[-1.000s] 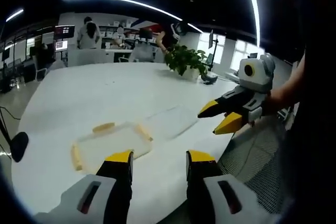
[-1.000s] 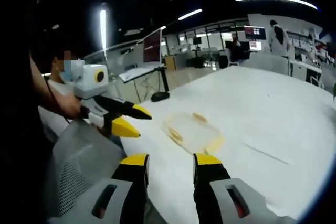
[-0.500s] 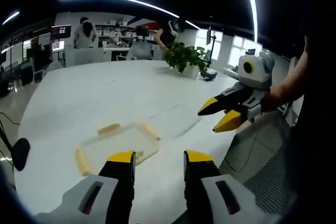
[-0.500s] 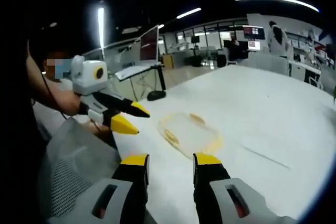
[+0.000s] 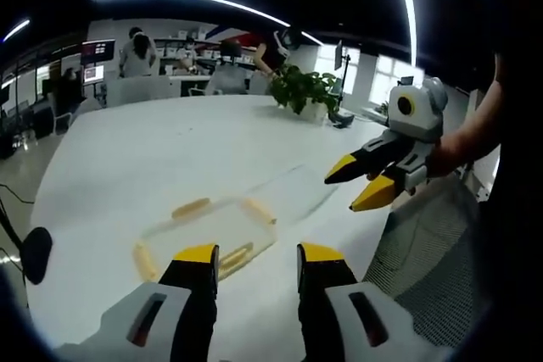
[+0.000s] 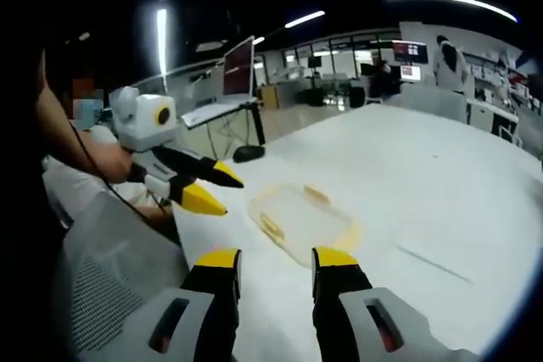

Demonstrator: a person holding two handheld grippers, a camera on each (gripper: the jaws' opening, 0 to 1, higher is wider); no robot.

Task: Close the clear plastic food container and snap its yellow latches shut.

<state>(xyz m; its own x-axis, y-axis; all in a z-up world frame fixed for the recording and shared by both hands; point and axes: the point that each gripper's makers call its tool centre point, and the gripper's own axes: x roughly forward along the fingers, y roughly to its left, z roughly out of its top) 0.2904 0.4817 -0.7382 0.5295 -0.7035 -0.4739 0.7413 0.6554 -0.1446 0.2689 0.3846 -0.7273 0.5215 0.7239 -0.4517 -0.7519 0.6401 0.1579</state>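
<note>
Both grippers [image 5: 252, 262] [image 6: 273, 264] nearer the container [image 5: 216, 231], fingers apart

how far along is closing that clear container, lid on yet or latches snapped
Nothing looks done yet. The clear container sits open on the white table, its clear lid lying flat beside it, and the yellow latches look unsnapped. Nothing is in hand: the left gripper and right gripper are open, short of the container. Left to do: fit the lid and snap every latch.
</note>
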